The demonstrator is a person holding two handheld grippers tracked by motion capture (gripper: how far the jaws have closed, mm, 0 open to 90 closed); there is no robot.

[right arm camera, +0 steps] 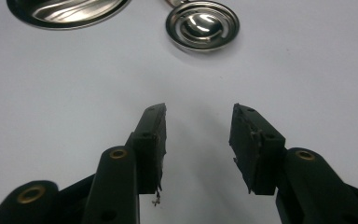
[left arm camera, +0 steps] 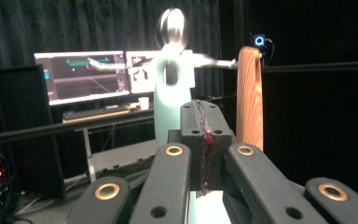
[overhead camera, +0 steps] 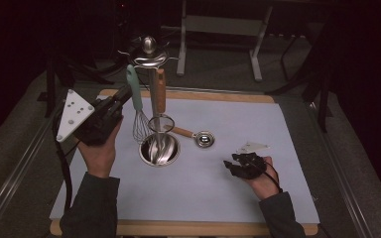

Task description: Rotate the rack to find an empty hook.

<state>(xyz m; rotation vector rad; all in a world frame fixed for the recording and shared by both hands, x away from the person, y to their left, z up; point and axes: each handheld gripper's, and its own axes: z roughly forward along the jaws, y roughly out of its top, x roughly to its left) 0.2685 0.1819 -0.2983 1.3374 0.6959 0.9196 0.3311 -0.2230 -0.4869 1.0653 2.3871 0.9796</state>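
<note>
2 utensils hang on rack (overhead camera: 150, 54): whisk (overhead camera: 138, 111), strainer (overhead camera: 159, 106); base (overhead camera: 159, 148) bare.

The stand (overhead camera: 150, 54) rises from its round base (overhead camera: 159, 148) near the middle of the bench (overhead camera: 228, 198). A whisk (overhead camera: 138, 106) hangs on the stand's left side, a wooden-handled strainer (overhead camera: 159, 106) just right of it. A measuring spoon (overhead camera: 202, 139) lies right of the base. The left claw (overhead camera: 125, 94) grips the whisk's handle, left of the stand. The right claw (overhead camera: 235, 166) sits well right of the base, nearer the person.
</note>
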